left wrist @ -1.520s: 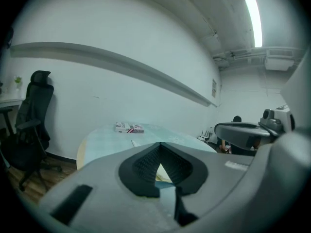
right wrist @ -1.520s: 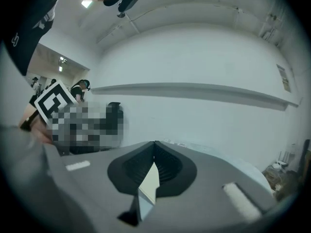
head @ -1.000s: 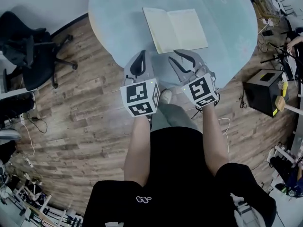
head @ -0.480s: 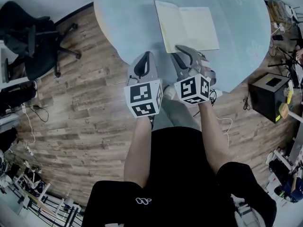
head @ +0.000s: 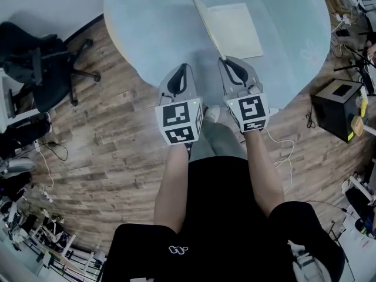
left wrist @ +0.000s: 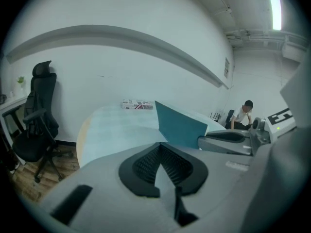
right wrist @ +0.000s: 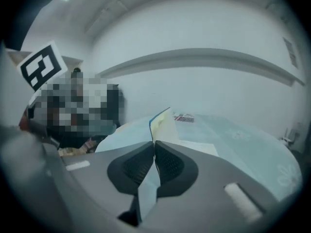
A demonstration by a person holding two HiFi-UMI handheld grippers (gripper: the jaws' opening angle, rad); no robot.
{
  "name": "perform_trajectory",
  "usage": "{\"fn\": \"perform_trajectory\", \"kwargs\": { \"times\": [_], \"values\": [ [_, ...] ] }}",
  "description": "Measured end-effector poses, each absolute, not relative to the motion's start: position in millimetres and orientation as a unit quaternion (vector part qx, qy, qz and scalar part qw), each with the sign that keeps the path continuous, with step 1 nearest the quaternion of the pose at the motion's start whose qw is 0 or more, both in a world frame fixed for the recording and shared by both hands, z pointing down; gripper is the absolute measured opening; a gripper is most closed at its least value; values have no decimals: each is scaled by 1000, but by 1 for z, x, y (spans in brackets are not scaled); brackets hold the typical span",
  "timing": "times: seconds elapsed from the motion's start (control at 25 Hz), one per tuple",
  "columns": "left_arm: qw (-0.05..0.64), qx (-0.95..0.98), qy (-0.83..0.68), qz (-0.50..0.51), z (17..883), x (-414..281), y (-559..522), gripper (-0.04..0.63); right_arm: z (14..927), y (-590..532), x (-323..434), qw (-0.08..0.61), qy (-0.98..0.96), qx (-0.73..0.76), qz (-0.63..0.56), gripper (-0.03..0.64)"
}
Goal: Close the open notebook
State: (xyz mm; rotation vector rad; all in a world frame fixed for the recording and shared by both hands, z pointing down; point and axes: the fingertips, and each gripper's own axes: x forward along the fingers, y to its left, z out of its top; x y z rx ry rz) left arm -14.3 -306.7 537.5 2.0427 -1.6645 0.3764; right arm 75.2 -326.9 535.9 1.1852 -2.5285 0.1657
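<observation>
Teal-covered notebook on the table has its left cover tipped up, right gripper clamped on its edge; left gripper closed, empty.

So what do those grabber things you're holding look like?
The left hand-held gripper and the right hand-held gripper are light grey plastic, with curved jaws lined with black ribbed pads. Each has a white cube printed with black square markers. The person wears black clothes.

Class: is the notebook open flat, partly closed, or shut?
Partly closed: the right tool pinches the notebook's left cover, lifted steeply; the other half lies flat.
</observation>
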Motion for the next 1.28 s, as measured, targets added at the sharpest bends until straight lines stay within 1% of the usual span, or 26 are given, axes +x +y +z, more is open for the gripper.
{"fn": "perform_trajectory", "kwargs": {
  "times": [0.16,0.36,0.48,0.72,0.96,1.12,1.28],
  "values": [
    [231,751,-600,150,535,-2,-310,3,533,-337,109,121,-868,466,120,15],
    [226,759,-592,153,534,9,-311,3,549,-350,152,116,-835,514,159,14],
    [226,759,-590,157,535,10,-311,3,567,-357,171,142,-814,535,175,17],
    [219,765,-584,159,532,16,-311,3,604,-366,196,222,-777,555,194,48],
    [215,769,-580,158,527,19,-312,3,634,-370,206,292,-736,562,240,94],
    [206,779,-572,155,519,30,-317,3,635,-372,208,301,-729,561,253,109],
    [197,787,-565,149,509,42,-321,3,621,-371,218,287,-713,580,270,190]
  ]
}}
